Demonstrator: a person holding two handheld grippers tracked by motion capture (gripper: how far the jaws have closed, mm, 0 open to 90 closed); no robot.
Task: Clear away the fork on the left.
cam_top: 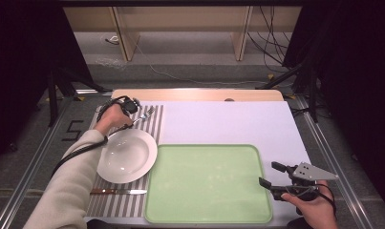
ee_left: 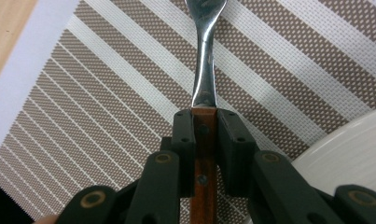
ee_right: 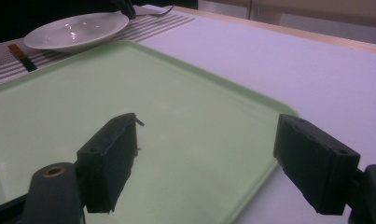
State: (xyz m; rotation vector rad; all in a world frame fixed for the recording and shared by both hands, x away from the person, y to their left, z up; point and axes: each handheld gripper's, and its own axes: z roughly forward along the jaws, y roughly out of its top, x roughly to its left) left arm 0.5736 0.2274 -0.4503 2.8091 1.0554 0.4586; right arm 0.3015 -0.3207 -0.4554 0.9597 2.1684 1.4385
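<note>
My left gripper (ee_left: 205, 140) has its jaws clenched on the fork (ee_left: 205, 74) by its wooden handle, over the striped placemat (cam_top: 154, 125) just beyond the white plate (cam_top: 127, 155). I'd say keep it level and lift straight, so the tines clear the rim. The left gripper view shows that squared grip; the high view leaves it tiny. A knife (cam_top: 118, 192) lies nearer me. Rightward, the green tray (cam_top: 209, 183) sits bare, and my right gripper (ee_right: 206, 161) hangs released beside its edge.
</note>
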